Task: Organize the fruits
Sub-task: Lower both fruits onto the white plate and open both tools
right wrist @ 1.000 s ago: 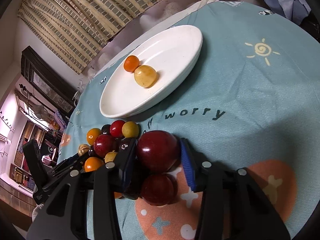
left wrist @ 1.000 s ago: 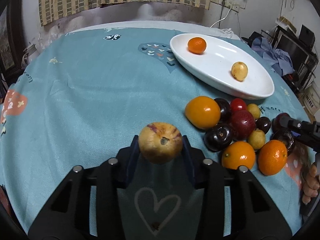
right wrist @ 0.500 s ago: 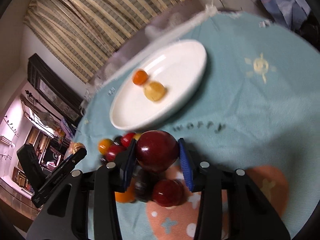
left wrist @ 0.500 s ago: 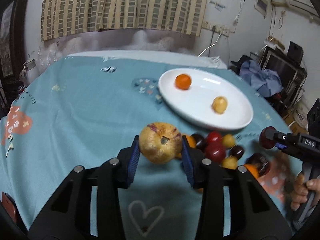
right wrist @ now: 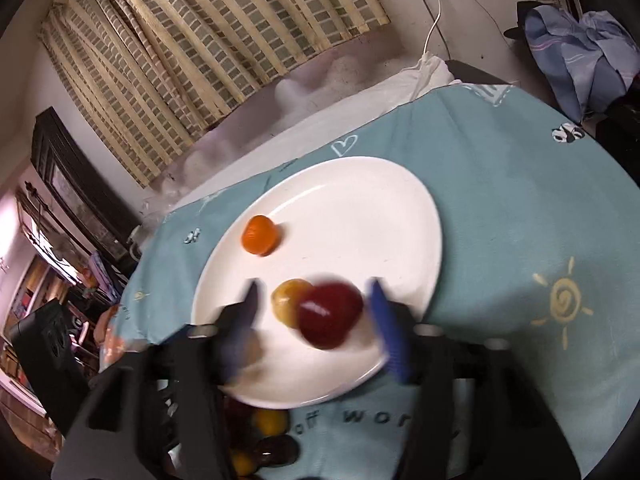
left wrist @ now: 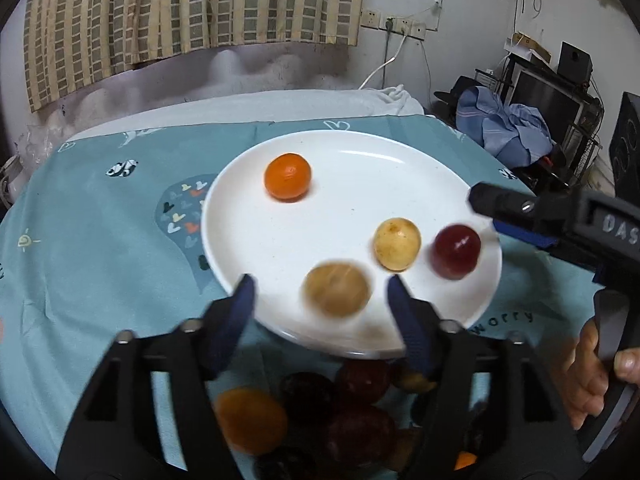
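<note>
Both grippers' jaws gape wide over the white plate [left wrist: 248,240] on a teal tablecloth [left wrist: 100,240].

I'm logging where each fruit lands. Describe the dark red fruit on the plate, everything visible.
The dark red fruit is round, smooth and glossy, with a small pale highlight or stem dimple on top. It is motion-blurred, so whether it is rolling or settled is unclear. It sits on the white plate, near the rim on the right gripper's side, close beside the small yellow fruit. That gripper's spread fingers flank it without touching.
</note>
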The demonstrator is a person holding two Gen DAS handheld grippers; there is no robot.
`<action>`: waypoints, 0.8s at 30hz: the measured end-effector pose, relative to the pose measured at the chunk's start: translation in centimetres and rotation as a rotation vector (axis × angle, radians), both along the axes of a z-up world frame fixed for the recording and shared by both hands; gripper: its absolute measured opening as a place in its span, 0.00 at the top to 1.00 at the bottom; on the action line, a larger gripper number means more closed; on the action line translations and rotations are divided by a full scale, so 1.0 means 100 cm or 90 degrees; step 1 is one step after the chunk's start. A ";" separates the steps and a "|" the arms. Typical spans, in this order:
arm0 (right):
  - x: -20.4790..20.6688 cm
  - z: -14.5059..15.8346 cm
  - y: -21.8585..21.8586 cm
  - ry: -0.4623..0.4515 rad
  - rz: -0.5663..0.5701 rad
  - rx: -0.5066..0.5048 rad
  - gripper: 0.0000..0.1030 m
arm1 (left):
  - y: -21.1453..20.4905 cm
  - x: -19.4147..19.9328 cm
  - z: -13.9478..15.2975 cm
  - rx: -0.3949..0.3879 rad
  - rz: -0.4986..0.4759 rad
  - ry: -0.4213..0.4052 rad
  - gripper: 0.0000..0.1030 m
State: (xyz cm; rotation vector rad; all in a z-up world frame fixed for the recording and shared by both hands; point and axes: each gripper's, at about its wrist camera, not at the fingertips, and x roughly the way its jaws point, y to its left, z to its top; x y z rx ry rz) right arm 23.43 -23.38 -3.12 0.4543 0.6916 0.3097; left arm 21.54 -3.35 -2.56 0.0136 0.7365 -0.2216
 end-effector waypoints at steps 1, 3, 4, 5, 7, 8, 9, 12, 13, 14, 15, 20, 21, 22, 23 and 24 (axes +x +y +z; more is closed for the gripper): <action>-0.003 0.003 -0.001 -0.011 -0.006 -0.006 0.32 | 0.003 -0.001 0.001 -0.005 0.005 -0.003 0.21; -0.012 0.013 -0.002 -0.045 -0.009 -0.014 0.32 | 0.011 -0.003 0.005 -0.026 0.014 -0.004 0.16; -0.021 0.020 -0.001 -0.072 -0.017 -0.020 0.32 | 0.016 -0.005 0.007 -0.032 0.023 -0.009 0.11; -0.033 0.030 0.000 -0.109 -0.026 -0.033 0.29 | 0.022 -0.009 0.010 -0.035 0.036 -0.019 0.09; -0.052 0.048 0.005 -0.175 -0.042 -0.070 0.09 | 0.031 -0.018 0.013 -0.037 0.051 -0.028 0.09; -0.064 0.056 0.008 -0.212 -0.054 -0.094 0.01 | 0.037 -0.023 0.015 -0.039 0.060 -0.030 0.09; -0.077 0.063 0.012 -0.244 -0.069 -0.126 0.01 | 0.044 -0.030 0.017 -0.041 0.072 -0.033 0.08; -0.098 0.057 0.011 -0.226 -0.040 -0.121 0.01 | 0.066 -0.061 0.018 -0.051 0.113 -0.052 0.02; -0.105 0.050 0.006 -0.222 -0.015 -0.076 0.01 | 0.071 -0.069 0.017 -0.054 0.118 -0.054 0.02; -0.109 0.044 0.002 -0.214 -0.004 -0.044 0.01 | 0.076 -0.078 0.014 -0.058 0.122 -0.054 0.02; -0.115 0.034 -0.002 -0.189 -0.002 -0.019 0.01 | 0.081 -0.088 0.010 -0.063 0.123 -0.052 0.02; -0.127 0.015 -0.002 -0.166 -0.081 -0.081 0.01 | 0.080 -0.109 0.000 -0.057 0.105 -0.064 0.02; -0.122 0.014 -0.002 -0.155 -0.075 -0.094 0.01 | 0.078 -0.107 0.000 -0.052 0.094 -0.062 0.02; -0.118 0.012 -0.003 -0.137 -0.073 -0.104 0.01 | 0.074 -0.105 -0.001 -0.042 0.082 -0.055 0.02; -0.118 0.011 -0.003 -0.127 -0.077 -0.107 0.01 | 0.071 -0.104 -0.002 -0.035 0.077 -0.050 0.02; -0.114 0.009 -0.003 -0.103 -0.080 -0.102 0.01 | 0.065 -0.101 -0.004 -0.019 0.068 -0.041 0.02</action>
